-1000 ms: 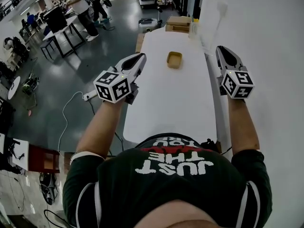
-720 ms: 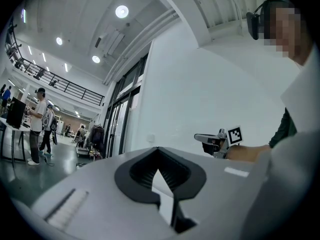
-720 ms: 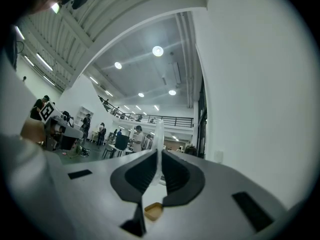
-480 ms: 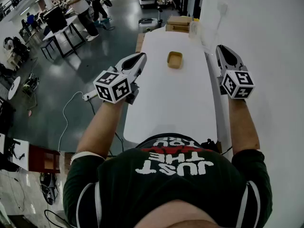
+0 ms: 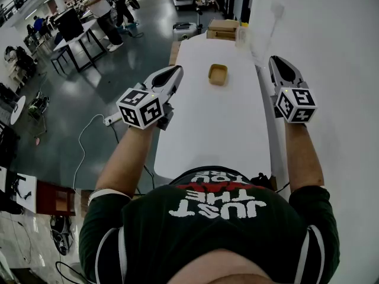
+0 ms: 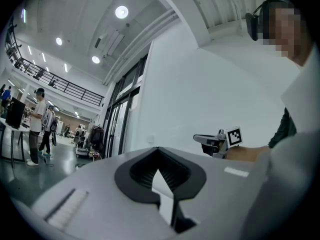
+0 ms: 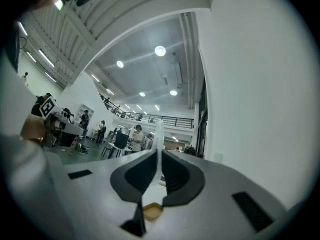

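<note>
A person holds both grippers over a long white table [image 5: 207, 123]. My left gripper [image 5: 175, 70] hovers above the table's left edge with its jaws shut and nothing between them; only white tabletop shows through its pads [image 6: 158, 150]. At the table's right edge, close to the white wall, my right gripper [image 5: 275, 60] is also shut and holds nothing I can make out [image 7: 158, 154]. A small shallow tan tray [image 5: 217, 74] lies on the table between and ahead of the two grippers, and it shows below the right jaws [image 7: 152, 211]. A tall translucent item [image 5: 260, 37] stands ahead of the right gripper.
Cardboard boxes [image 5: 223, 28] sit at the table's far end. The wall [image 5: 331, 52] runs along the right side, with a socket [image 7: 217, 157] on it. Left of the table lie open grey floor, a power strip with a cable [image 5: 109, 120], desks and several people [image 5: 98, 5] farther off.
</note>
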Available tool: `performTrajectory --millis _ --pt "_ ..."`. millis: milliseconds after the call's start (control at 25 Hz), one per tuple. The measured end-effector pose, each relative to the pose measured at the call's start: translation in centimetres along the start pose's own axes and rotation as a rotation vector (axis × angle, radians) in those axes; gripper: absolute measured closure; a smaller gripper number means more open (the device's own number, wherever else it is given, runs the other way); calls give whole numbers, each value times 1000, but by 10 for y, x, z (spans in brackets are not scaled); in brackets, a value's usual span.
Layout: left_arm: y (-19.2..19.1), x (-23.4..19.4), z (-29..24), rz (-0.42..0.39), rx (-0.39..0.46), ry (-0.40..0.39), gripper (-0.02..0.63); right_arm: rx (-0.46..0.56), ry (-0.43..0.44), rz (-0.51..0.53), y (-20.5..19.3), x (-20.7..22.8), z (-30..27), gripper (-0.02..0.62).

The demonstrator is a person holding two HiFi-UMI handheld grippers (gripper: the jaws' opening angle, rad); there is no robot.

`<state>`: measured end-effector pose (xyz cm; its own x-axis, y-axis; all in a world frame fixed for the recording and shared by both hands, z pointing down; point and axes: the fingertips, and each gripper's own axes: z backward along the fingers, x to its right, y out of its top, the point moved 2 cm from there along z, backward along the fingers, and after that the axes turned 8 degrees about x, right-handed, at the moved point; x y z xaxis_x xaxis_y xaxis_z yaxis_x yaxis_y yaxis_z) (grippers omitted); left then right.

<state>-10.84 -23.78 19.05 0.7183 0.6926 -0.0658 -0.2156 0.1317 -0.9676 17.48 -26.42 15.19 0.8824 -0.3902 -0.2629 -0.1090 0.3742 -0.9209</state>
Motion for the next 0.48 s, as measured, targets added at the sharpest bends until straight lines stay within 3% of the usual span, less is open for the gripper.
performTrajectory --millis 480 --pt "-1 -2 -4 -3 -2 -4 604 5 7 7 0 -1 -4 566"
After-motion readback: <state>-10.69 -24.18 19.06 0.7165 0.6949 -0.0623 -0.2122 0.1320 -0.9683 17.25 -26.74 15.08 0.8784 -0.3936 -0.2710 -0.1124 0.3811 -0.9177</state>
